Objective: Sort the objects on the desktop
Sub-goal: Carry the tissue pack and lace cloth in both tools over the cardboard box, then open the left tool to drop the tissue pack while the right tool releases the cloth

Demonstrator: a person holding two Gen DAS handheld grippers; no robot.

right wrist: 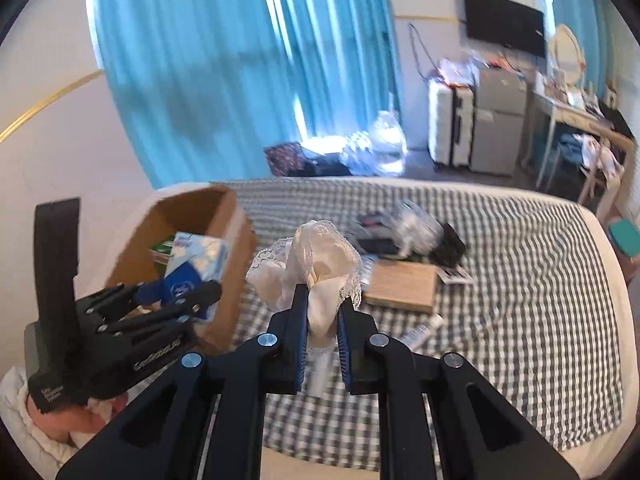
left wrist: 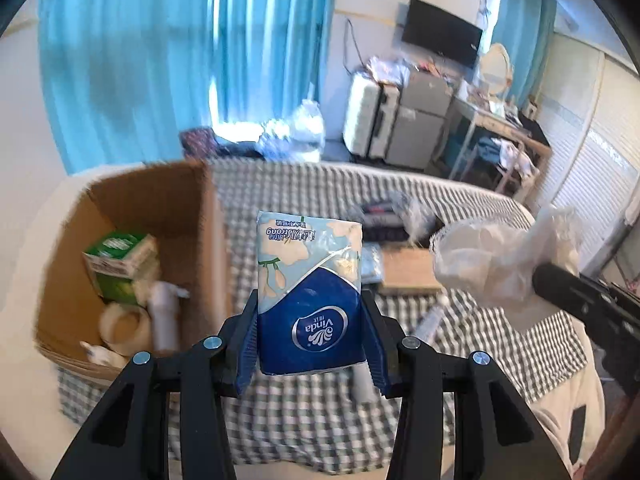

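Nearby, open cardboard box (left wrist: 132, 208) w/ green carton (left wrist: 120, 268), tape roll (left wrist: 124, 328).

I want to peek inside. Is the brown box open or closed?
Open. The cardboard box has no top over it, so the green carton and tape roll inside show.

Beyond the tissue pack (left wrist: 310, 292), the dark heap (left wrist: 384, 220) on the bed (left wrist: 500, 332) is blurred; the pack hides a white tube's (left wrist: 430, 320) lower end.
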